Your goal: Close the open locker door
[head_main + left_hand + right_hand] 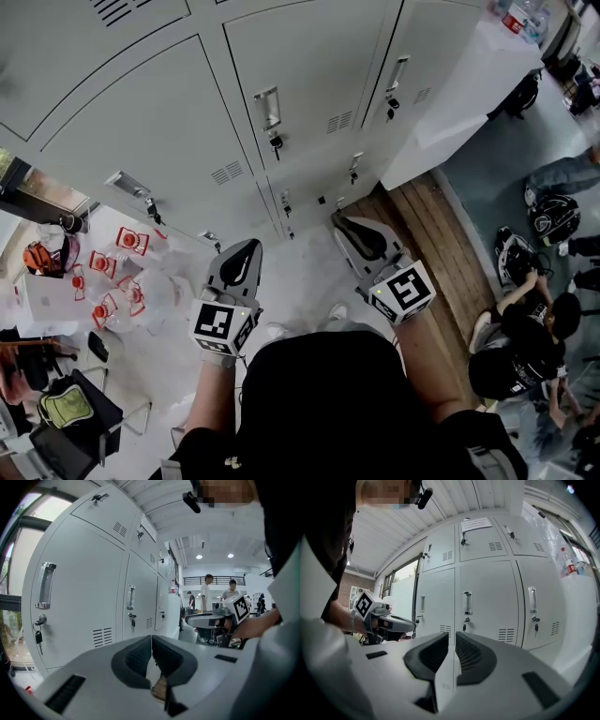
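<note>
A bank of grey lockers (187,112) fills the wall in front of me, and every door that shows lies flush with its neighbours. Each door has a chrome handle (267,108) with a key (276,143) hanging under it. My left gripper (246,247) and my right gripper (347,225) are held side by side, low before the lockers and a short way off them, touching no door. Both have their jaws together with nothing between them. The left gripper view looks along the door row (84,597); the right gripper view faces the doors (487,602) squarely.
Clear plastic bags with red-printed items (122,277) lie on the floor at the left, next to a chair with a bag (66,408). A wooden floor strip (427,225) runs along the lockers' white end panel (469,84). People sit on the floor at the right (525,328).
</note>
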`<control>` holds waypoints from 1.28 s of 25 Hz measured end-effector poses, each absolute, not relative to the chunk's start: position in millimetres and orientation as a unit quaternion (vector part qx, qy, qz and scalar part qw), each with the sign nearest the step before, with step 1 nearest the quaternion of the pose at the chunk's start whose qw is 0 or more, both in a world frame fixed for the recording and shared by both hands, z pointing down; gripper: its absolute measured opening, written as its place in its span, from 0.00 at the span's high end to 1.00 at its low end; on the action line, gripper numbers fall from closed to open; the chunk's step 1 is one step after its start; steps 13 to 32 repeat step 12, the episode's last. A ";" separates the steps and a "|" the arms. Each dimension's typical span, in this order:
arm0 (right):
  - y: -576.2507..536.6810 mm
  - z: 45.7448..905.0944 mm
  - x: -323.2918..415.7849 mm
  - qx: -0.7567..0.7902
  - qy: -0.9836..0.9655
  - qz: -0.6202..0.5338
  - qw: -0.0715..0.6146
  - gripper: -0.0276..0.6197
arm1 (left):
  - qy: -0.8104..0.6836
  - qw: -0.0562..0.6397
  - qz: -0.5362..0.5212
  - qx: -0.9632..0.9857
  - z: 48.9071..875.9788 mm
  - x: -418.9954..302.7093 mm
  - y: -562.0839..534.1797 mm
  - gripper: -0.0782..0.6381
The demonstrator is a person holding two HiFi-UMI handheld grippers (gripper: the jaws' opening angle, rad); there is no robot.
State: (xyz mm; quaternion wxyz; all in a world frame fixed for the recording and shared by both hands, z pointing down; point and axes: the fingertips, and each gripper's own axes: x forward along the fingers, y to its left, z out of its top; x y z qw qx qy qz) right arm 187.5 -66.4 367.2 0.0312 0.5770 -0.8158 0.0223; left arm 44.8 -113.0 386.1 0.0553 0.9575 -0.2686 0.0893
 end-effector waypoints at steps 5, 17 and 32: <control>-67.3 367.4 183.2 0.578 -0.815 0.023 0.037 0.86 | -0.270 0.058 0.091 0.957 389.4 38.7 -115.5 0.86; -67.4 365.3 180.0 0.582 -0.812 0.020 0.040 0.86 | -0.265 0.059 0.090 0.958 388.5 37.2 -115.9 0.86; -67.4 365.3 180.0 0.582 -0.812 0.020 0.040 0.86 | -0.265 0.059 0.090 0.958 388.5 37.2 -115.9 0.86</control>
